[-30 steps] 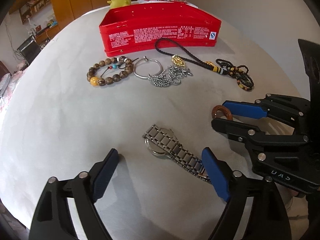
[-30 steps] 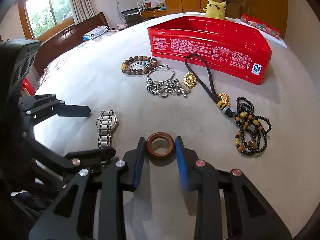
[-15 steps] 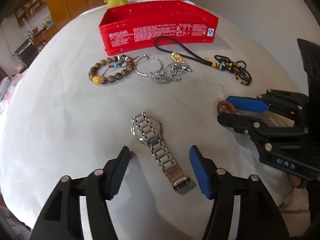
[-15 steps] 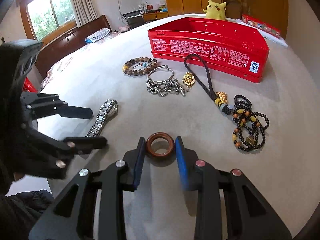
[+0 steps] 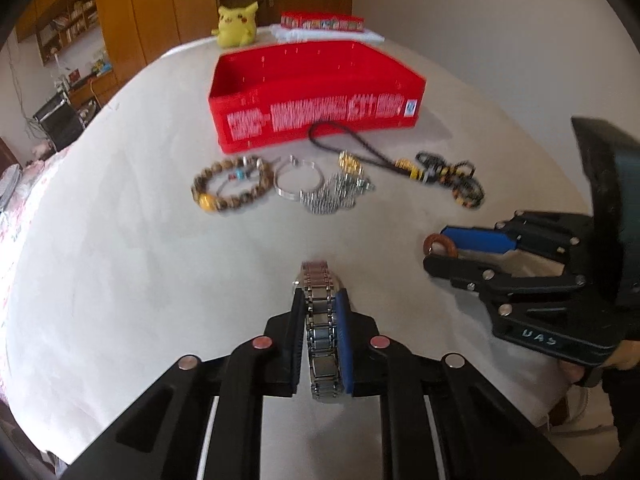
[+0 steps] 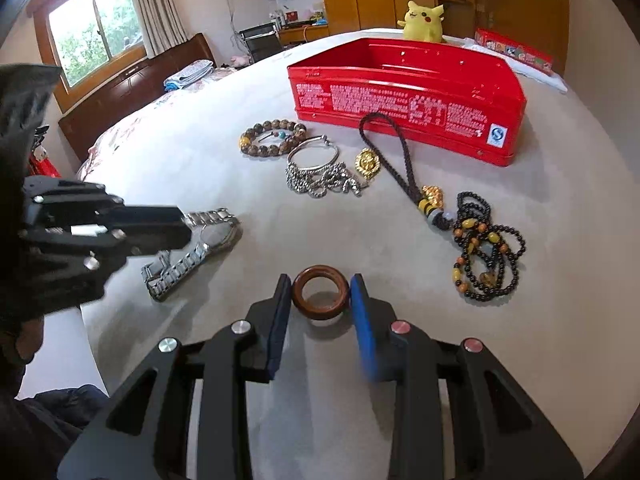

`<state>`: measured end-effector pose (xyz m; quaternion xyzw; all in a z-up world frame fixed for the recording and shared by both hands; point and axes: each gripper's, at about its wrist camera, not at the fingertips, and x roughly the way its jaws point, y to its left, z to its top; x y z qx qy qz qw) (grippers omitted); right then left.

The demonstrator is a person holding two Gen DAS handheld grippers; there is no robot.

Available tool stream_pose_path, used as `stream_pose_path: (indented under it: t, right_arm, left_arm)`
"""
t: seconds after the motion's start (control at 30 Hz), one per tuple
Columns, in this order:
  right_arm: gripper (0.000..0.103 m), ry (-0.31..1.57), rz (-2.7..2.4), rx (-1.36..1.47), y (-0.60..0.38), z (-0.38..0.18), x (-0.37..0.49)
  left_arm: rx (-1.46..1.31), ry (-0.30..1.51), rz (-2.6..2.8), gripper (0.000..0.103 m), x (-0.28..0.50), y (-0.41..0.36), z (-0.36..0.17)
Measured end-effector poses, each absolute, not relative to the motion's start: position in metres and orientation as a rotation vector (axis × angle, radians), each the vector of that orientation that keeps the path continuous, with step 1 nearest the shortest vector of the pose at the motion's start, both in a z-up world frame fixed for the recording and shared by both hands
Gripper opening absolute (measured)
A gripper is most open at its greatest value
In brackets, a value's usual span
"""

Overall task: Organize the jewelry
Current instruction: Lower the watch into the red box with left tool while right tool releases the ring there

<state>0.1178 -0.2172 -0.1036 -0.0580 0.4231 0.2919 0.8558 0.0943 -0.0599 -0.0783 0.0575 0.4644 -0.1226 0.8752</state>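
My left gripper (image 5: 320,300) is shut on a steel watch (image 5: 318,320) by its band; the watch also shows in the right wrist view (image 6: 200,240), low over the table. My right gripper (image 6: 320,284) is shut on a brown wooden ring (image 6: 319,298), which also shows in the left wrist view (image 5: 440,245). An open red tin box (image 5: 316,108) stands at the back. In front of it lie a wooden bead bracelet (image 5: 228,184), a silver bangle (image 5: 298,180), a silver chain (image 5: 332,196), a black cord with gold charms (image 6: 400,156) and a black-and-yellow bead necklace (image 6: 486,256).
The jewelry lies on a round white table (image 5: 120,280). A yellow plush toy (image 5: 236,24) and a small red box (image 5: 320,22) sit behind the tin. The table's near edge lies just below both grippers.
My left gripper has swung in line with the watch band and closed on it; it was open around the watch before. My right gripper still holds the ring in place.
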Motion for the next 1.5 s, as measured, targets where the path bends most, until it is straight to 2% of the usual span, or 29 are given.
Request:
stream_pose_path:
  t: [0.6, 1.03, 1.3, 1.5]
  right_arm:
    - [0.029, 0.789, 0.566, -0.189, -0.216, -0.032, 0.138]
    - [0.029, 0.78, 0.571, -0.197, -0.211, 0.013, 0.195]
    - [0.029, 0.859, 0.56, -0.128, -0.213, 0.02, 0.269]
    - [0.029, 0.923, 0.492, -0.147, -0.206, -0.007, 0.32]
  left_arm:
    - [0.13, 0.844, -0.325, 0.015, 0.138, -0.047, -0.008]
    - [0.182, 0.768, -0.354, 0.015, 0.2, -0.05, 0.052]
    - [0.186, 0.78, -0.396, 0.015, 0.255, -0.062, 0.058]
    - [0.177, 0.829, -0.402, 0.015, 0.304, -0.072, 0.036]
